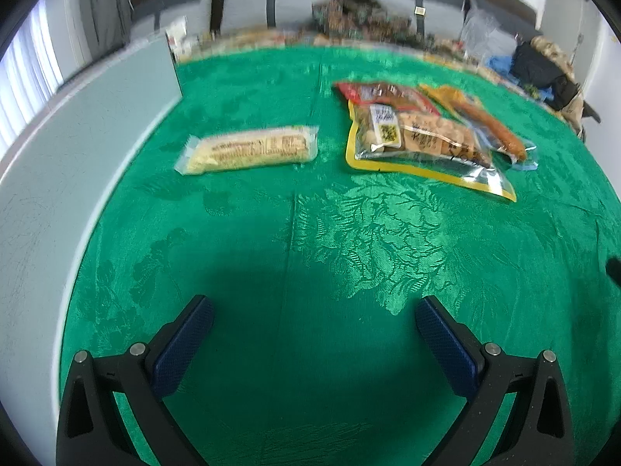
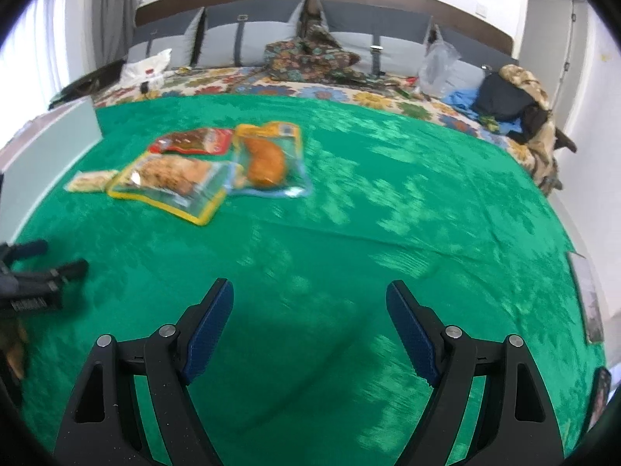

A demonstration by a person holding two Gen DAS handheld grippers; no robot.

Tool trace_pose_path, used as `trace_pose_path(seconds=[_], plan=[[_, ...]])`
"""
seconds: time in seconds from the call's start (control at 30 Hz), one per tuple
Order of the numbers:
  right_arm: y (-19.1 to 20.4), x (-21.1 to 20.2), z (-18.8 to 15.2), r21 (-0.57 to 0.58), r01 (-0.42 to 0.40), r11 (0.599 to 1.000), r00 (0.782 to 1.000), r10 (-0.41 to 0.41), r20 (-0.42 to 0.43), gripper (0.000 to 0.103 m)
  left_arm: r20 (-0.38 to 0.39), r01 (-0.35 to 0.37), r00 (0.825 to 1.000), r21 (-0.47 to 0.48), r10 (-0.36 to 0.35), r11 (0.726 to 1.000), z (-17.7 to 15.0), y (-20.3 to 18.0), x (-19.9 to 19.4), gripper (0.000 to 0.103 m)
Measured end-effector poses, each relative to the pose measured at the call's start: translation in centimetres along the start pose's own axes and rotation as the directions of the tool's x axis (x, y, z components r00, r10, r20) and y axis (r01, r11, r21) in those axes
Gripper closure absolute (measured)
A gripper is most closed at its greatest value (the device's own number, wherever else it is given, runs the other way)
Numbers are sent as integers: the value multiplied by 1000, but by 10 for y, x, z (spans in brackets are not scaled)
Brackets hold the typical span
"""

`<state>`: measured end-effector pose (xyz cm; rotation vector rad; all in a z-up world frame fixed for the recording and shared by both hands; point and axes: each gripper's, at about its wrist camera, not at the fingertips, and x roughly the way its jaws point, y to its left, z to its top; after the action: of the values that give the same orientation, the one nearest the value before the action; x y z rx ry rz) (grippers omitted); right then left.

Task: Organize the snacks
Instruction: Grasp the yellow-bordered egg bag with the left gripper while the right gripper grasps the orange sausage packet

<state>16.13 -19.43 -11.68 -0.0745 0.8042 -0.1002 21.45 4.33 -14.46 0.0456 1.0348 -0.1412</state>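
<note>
Left wrist camera sits low over the green cloth, looking forward between its own spread fingers toward the snack packets not far ahead, with the pale board close along its left edge. Right wrist camera rides further right and further back, facing the same way toward the bed, the packets off to its left. Both views share the cloth, the packets, the board and the bed.

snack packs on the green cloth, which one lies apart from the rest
The long pale cracker pack. It lies alone to the left, while the yellow-edged bag, red pack and sausage pouch overlap in one cluster.
</note>
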Motion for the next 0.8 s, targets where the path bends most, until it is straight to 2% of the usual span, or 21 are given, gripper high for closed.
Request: trace_pose_path(seconds=[0.03, 0.1, 0.13, 0.2, 0.23, 0.3, 0.37, 0.4, 0.47, 0.5, 0.53, 0.6, 0.63, 0.67, 0.73, 0.8], plan=[[-6, -1, -5, 4, 14, 1000, 1000, -14, -3, 19, -16, 37, 999, -18, -37, 999, 9, 2, -2, 2], [-21, -3, -16, 29, 49, 998, 999, -49, -12, 19, 43, 112, 993, -51, -110, 992, 28, 8, -16, 2], [-28, -4, -21, 45, 60, 997, 998, -59, -18, 19, 87, 138, 987, -57, -132, 989, 42, 12, -25, 2], [-42, -4, -32, 98, 74, 992, 997, -70, -43, 19, 125, 156, 981, -51, -149, 986, 70, 15, -31, 2], [-48, -4, -36, 121, 71, 990, 996, -65, -53, 19, 122, 173, 979, -51, -165, 984, 87, 17, -28, 2], [-54, 0, -40, 162, 52, 985, 997, -42, -70, 19, 56, 198, 979, -58, -195, 978, 112, 18, -13, 3], [-52, 2, -37, 158, 40, 987, 997, -29, -68, 19, 25, 180, 983, -35, -180, 983, 134, 11, 1, 12], [-48, 2, -35, 139, 38, 990, 998, -30, -56, 19, 12, 210, 978, -17, -210, 978, 140, 4, 3, 12], [-39, -1, -34, 106, 35, 994, 999, -31, -31, 19, -11, 320, 947, 103, -321, 942, 150, -25, 2, 11], [-36, -2, -35, 93, 27, 995, 999, -25, -23, 19, -20, 334, 941, 219, -338, 917, 151, -46, 0, 10], [-34, -1, -36, 88, 19, 996, 1000, -17, -23, 19, -34, 316, 944, 369, -327, 874, 150, -71, 0, 9], [-32, 2, -40, 84, 6, 996, 999, -3, -35, 19, -71, 278, 953, 584, -293, 762, 144, -107, 8, 7], [-31, 5, -41, 82, 0, 997, 999, 3, -47, 19, -91, 264, 959, 639, -269, 723, 142, -119, 16, 7], [-30, 7, -41, 82, -3, 997, 998, 7, -57, 19, -133, 282, 956, 662, -261, 695, 142, -128, 26, 7], [-32, 8, -41, 86, -6, 996, 998, 11, -60, 19, -264, 362, 932, 655, -247, 664, 139, -134, 48, 7], [-34, 7, -40, 86, 9, 996, 998, -4, -55, 19, -305, 358, 931, 669, -198, 651, 131, -132, 58, 6]])
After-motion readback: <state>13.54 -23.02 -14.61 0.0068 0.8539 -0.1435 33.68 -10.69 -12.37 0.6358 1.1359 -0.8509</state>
